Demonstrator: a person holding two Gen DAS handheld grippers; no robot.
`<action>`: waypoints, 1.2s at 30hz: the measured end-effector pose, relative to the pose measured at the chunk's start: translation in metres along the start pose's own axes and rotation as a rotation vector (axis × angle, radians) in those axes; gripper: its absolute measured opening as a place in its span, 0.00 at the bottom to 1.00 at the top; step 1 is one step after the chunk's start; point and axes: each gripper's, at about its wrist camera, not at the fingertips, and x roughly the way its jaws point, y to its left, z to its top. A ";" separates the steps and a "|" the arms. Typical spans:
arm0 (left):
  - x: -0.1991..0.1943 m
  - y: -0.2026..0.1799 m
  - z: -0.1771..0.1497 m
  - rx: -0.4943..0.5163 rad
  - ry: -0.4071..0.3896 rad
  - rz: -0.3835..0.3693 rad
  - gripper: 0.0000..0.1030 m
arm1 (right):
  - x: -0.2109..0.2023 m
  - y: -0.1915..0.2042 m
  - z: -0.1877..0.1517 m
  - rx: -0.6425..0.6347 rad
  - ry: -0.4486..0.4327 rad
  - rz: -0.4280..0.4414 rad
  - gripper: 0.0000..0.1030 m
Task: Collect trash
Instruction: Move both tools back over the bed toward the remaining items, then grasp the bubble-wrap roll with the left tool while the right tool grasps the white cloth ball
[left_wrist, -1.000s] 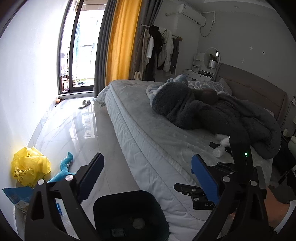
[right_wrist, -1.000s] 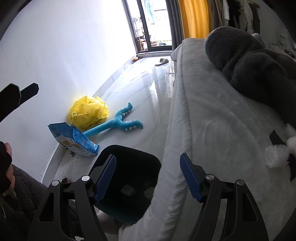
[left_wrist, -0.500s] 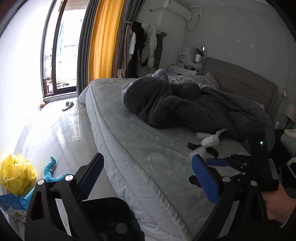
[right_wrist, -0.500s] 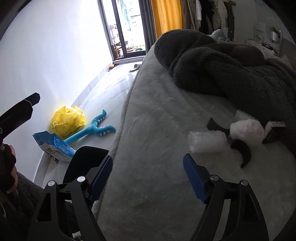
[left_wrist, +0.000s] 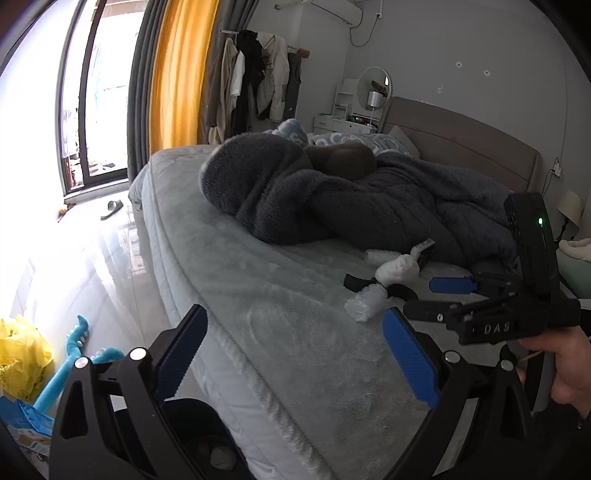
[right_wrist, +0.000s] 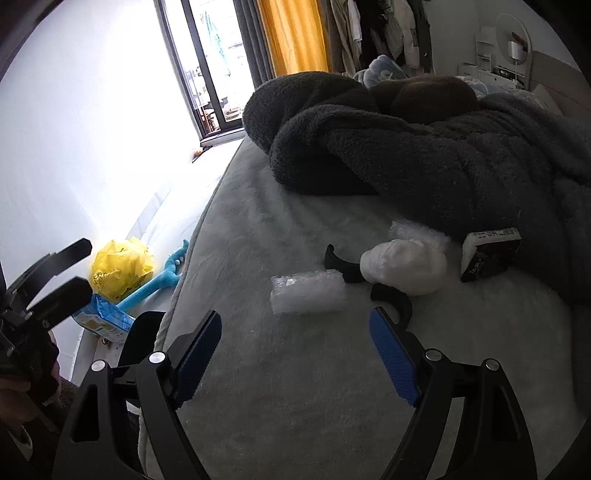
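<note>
Trash lies on the grey bed (right_wrist: 266, 369): a clear bubble-wrap roll (right_wrist: 308, 291), a white crumpled wad (right_wrist: 404, 266), black curved plastic pieces (right_wrist: 393, 299) and a small dark box (right_wrist: 489, 253). My right gripper (right_wrist: 295, 354) is open and empty, just short of the bubble-wrap roll. It shows in the left wrist view (left_wrist: 443, 299) beside the roll (left_wrist: 365, 304). My left gripper (left_wrist: 295, 354) is open and empty over the bed's edge, above a dark bin (left_wrist: 207, 435) on the floor.
A dark fleece blanket (right_wrist: 424, 147) is heaped behind the trash. On the floor by the wall lie a yellow bag (right_wrist: 120, 267), a blue toy (right_wrist: 162, 284) and a blue packet (right_wrist: 105, 321). The bin's rim (right_wrist: 142, 332) stands beside the bed.
Both grippers have swung from the bin and floor up over the bed. The right one has closed in on the bubble-wrap roll. Both stay open.
</note>
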 end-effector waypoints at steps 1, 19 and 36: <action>0.004 -0.002 -0.001 -0.005 0.005 -0.005 0.94 | 0.000 -0.003 0.001 0.008 -0.003 0.003 0.81; 0.063 -0.038 -0.002 0.106 0.079 -0.075 0.93 | 0.001 -0.071 0.026 0.113 -0.020 -0.010 0.83; 0.103 -0.058 0.008 0.187 0.095 -0.168 0.86 | 0.012 -0.097 0.040 0.121 -0.013 -0.016 0.83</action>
